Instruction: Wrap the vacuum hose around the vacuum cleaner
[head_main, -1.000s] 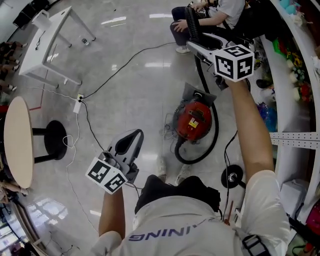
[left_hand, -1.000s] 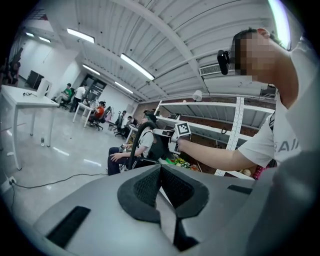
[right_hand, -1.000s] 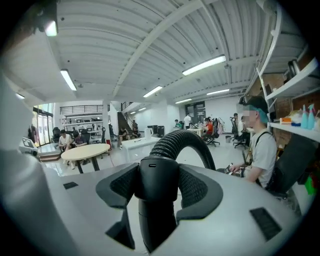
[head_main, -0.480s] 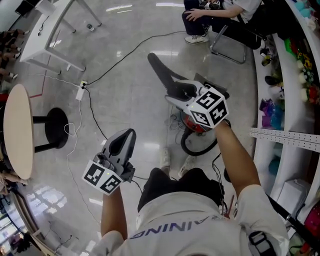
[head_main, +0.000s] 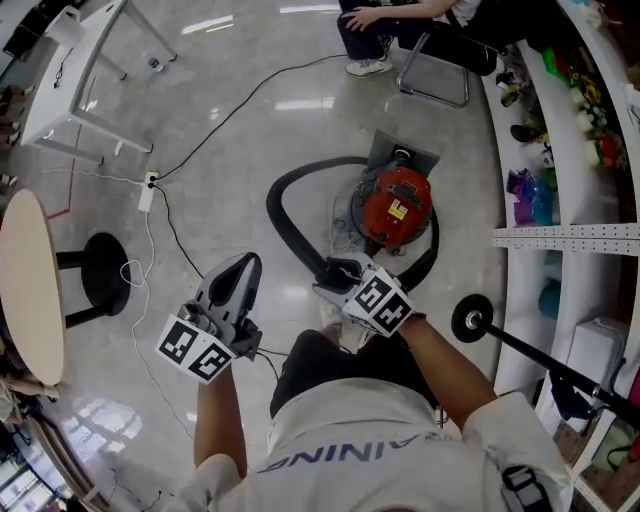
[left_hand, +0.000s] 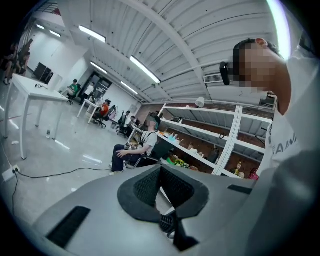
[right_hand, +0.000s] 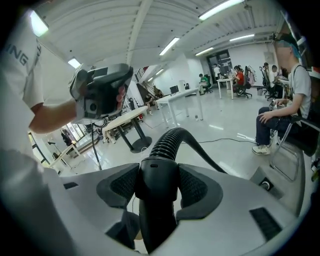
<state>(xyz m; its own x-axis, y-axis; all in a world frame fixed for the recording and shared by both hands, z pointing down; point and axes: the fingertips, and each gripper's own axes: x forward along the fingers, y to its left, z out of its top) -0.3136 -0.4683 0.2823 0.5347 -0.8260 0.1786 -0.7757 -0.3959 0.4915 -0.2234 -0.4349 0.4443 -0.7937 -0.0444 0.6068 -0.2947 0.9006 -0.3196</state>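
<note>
The red vacuum cleaner stands on the glossy floor ahead of me. Its black ribbed hose leaves the body, arcs round its left side and runs back to my right gripper. In the right gripper view the hose's smooth black end piece is clamped between both pads, and the ribbed hose curves away beyond it. A second length of hose curls round the vacuum's right side. My left gripper hangs low to the left, apart from the hose, its jaws closed together with nothing between them.
A power strip with trailing cables lies to the left. A white table, a round wooden table and a black stool base stand further left. A seated person is ahead. Shelving and a black stand are at the right.
My right gripper has come down from high and far to low and near me, pulling the hose into a loop round the vacuum's left side. The left gripper has hardly moved.
</note>
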